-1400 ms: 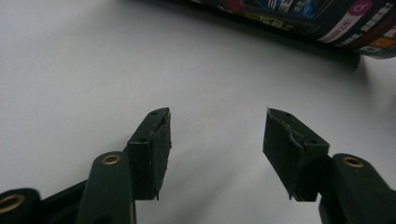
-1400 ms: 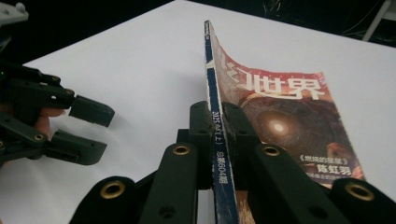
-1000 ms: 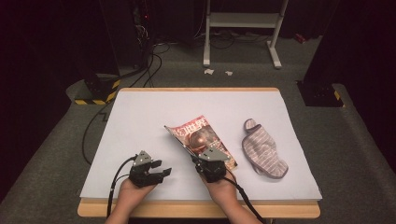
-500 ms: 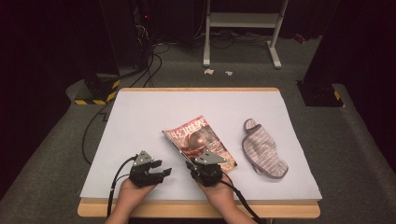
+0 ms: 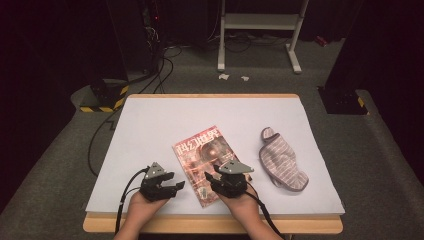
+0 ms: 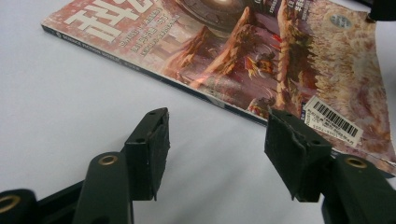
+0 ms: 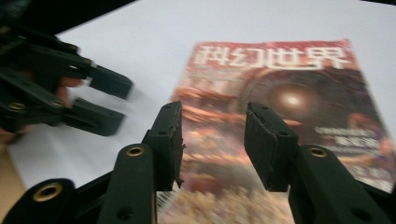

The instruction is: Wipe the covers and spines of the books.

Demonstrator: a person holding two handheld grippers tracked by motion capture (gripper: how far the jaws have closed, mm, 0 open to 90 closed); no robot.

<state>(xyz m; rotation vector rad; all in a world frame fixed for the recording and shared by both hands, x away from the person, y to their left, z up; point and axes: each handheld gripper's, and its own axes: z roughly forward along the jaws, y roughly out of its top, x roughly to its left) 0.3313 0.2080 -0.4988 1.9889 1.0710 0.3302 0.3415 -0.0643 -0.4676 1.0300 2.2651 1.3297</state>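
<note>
A magazine with a reddish cover lies flat on the white table top, near the front middle. My left gripper rests to its left, open and empty, and points toward the magazine's spine. The left gripper view has the open jaws just short of the magazine edge, with a barcode sticker by the right jaw. My right gripper is open over the magazine's near corner. Its view puts the jaws above the magazine cover, holding nothing, with the left gripper close on the left.
A striped grey fabric slipper-like item lies on the table to the right of the magazine. The wooden table edge runs just under both hands. Cables and a white metal stand are on the floor beyond the table.
The magazine has turned slightly and now lies flatter and a little nearer the front. The right gripper has shifted a bit over its near corner. The left gripper has hardly moved.
</note>
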